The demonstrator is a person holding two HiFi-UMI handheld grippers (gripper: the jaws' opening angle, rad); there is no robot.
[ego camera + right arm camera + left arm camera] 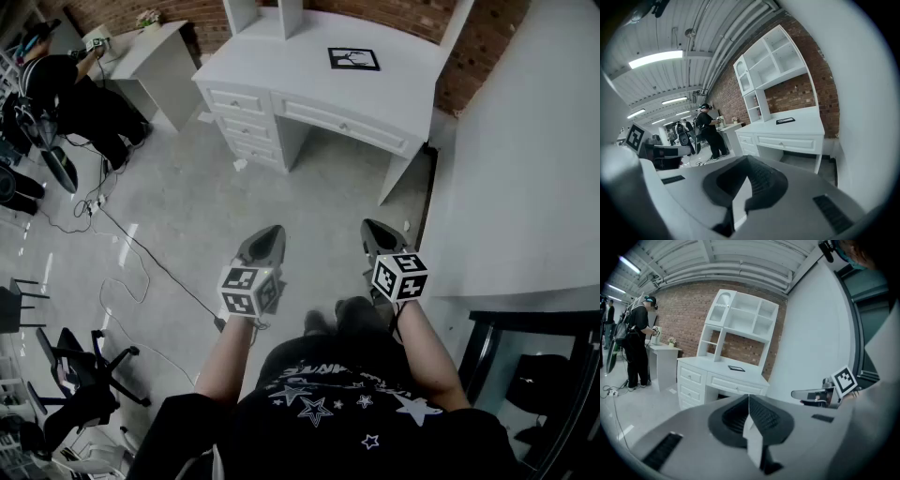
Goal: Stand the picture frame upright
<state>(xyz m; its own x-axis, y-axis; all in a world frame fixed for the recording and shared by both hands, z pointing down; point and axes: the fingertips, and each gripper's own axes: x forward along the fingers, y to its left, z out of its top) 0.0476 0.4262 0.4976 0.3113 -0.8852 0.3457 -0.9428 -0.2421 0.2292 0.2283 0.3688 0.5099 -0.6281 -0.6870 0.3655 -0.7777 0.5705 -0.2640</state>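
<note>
Our left gripper (pixel 270 234) and right gripper (pixel 372 230) have their jaws pressed together, holding nothing. The picture frame (pixel 353 59) lies flat on the counter (pixel 281 70), far ahead of them. Closed jaws might just push it away.

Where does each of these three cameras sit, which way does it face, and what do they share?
Head view: on the person's head, looking steeply down at floor and white desk, showing torso, forearms, left claw, right claw.
Left gripper view: on the left claw, looking along its shut jaws toward the desk; right claw at right.
Right gripper view: on the right claw, looking along its shut jaws toward the desk; left claw at left.
Shared: all show the picture frame lying flat on the desk.
</note>
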